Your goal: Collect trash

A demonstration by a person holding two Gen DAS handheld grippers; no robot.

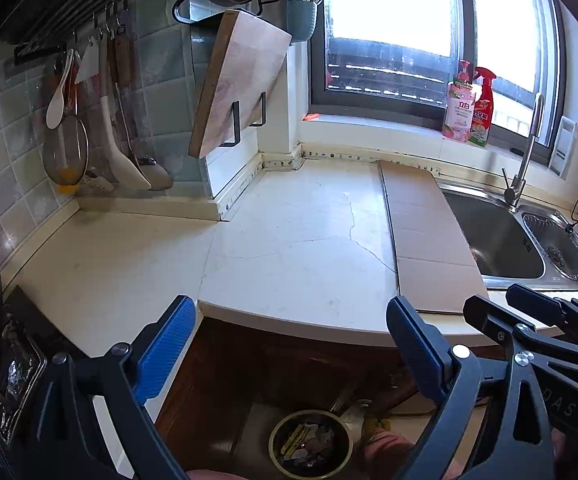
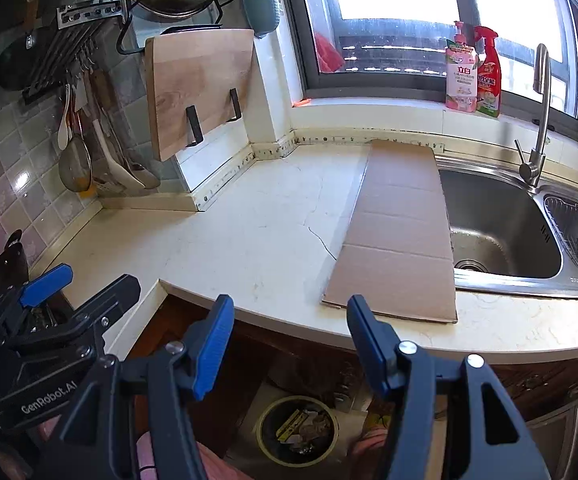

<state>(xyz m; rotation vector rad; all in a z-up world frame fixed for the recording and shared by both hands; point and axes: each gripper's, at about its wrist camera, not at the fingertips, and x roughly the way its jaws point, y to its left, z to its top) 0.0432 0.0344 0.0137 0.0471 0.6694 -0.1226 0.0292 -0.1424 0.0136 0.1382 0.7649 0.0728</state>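
The left gripper [image 1: 291, 344] holds its blue-padded fingers wide apart with nothing between them; the right gripper [image 2: 289, 336] likewise stands open and empty. Below and between both pairs of fingers, on the floor, sits a round open trash bin [image 1: 309, 446] with a pale rim, holding crumpled paper scraps and a yellow wrapper. Beyond the fingertips lies the cream cracked stone countertop [image 1: 289, 240], with a flat brown cardboard sheet [image 2: 401, 232] reaching over the edge of the stainless steel sink [image 2: 501, 224]. Only the left view shows the dark hob [image 1: 17, 360] beside its left finger; only the right view shows the sink's drain [image 2: 469, 266].
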